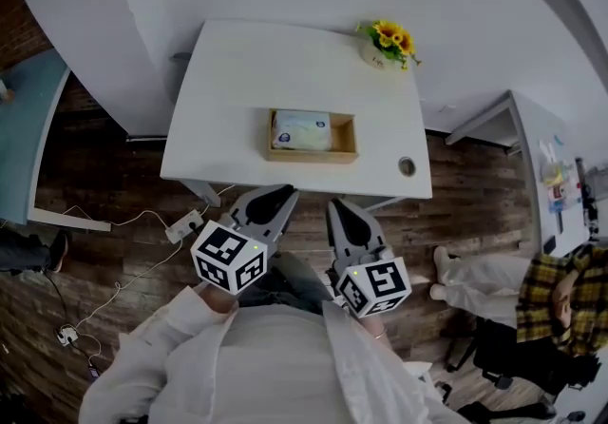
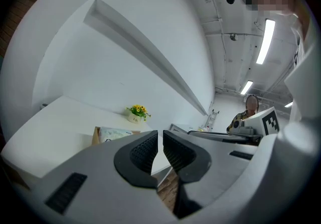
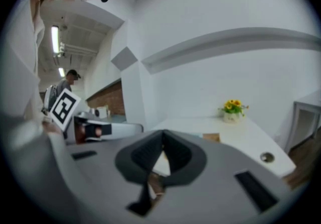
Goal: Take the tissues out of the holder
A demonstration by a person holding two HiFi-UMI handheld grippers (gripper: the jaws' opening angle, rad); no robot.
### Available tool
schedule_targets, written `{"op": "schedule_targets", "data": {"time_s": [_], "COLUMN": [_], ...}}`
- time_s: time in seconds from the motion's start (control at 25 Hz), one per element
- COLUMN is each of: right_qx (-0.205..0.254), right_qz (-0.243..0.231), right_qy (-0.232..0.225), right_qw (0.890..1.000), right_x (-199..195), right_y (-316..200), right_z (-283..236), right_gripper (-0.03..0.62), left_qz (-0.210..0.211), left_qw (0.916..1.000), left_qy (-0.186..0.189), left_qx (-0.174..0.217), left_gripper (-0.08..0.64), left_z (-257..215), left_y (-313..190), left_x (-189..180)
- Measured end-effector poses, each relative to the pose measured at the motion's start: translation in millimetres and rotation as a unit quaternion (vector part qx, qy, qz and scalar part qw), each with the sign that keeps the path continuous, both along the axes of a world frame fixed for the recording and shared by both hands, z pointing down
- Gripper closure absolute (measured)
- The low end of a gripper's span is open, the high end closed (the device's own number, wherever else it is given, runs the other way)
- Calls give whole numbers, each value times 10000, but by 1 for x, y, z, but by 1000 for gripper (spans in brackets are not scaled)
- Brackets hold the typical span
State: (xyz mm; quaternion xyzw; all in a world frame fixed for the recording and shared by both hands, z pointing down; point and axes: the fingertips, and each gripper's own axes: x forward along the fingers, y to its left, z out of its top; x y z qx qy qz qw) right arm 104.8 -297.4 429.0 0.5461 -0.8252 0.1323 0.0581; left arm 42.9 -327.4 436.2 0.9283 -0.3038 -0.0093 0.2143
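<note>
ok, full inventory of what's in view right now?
table: 1, white, centre
holder: 1, wooden, on the table's near half
tissue pack: 1, pale, in the holder's left part
flower pot: 1, white, yellow flowers, table's far right corner
grommet: 1, grey, table's near right corner
power strip: 1, white, floor left of the table
seated person: 1, plaid shirt, far right
left gripper: 1, grey, shut, empty, short of the table
right gripper: 1, grey, shut, empty, short of the table

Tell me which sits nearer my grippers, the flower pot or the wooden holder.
The wooden holder with the tissue pack: it sits by the near edge, while the flower pot stands at the far right corner.
</note>
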Motion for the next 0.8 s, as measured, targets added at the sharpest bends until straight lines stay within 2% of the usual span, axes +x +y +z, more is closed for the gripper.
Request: {"op": "schedule_targets", "data": {"time_s": [0.8], "right_qx": [-128], "right_qz": [-861], "right_qy": [505], "right_qw": [9949], "right_x": [3], "right_y": [-87], "right_z": [7], "right_gripper": [583], "left_qz": [-464], "left_qw": [9982], "left_qy": [52], "left_qx": [-368], "left_gripper": [506], "left_z": [14], "left_y": [-64], "left_x": [12]}}
